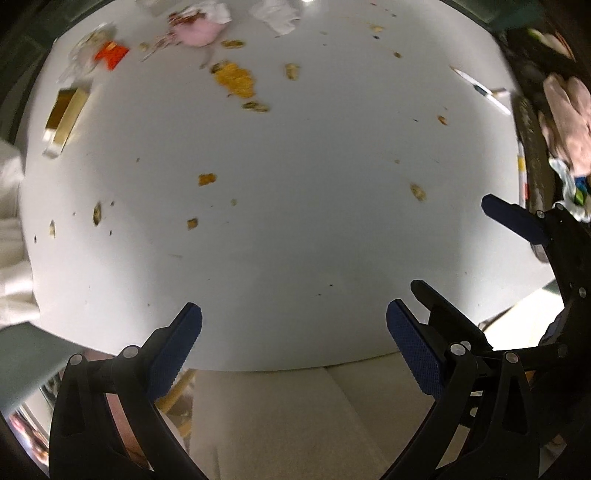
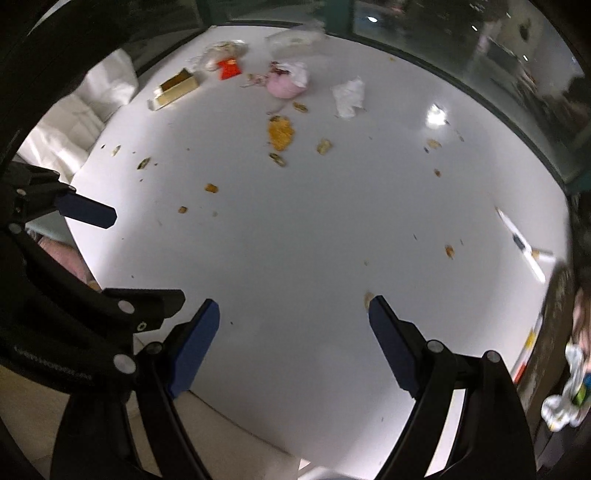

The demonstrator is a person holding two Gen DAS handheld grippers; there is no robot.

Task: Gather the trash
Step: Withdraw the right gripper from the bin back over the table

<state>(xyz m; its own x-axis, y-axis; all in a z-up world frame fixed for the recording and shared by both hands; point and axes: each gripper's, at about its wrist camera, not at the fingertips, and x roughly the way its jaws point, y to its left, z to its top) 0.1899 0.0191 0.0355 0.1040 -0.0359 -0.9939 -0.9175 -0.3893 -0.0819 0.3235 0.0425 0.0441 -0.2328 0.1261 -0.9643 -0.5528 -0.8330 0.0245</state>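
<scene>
A white table carries scattered trash. At its far side lie a pink crumpled wrapper, a white crumpled tissue, a red packet, a gold box and a yellow crumb pile. The same items show in the right wrist view: pink wrapper, tissue, red packet, gold box, crumb pile. My left gripper is open and empty above the near table edge. My right gripper is open and empty, beside it.
Small crumbs dot the table. A white pen-like stick lies at the right edge, also in the right wrist view. A dark bin with pink and white trash stands at the right. White cloth hangs at the left.
</scene>
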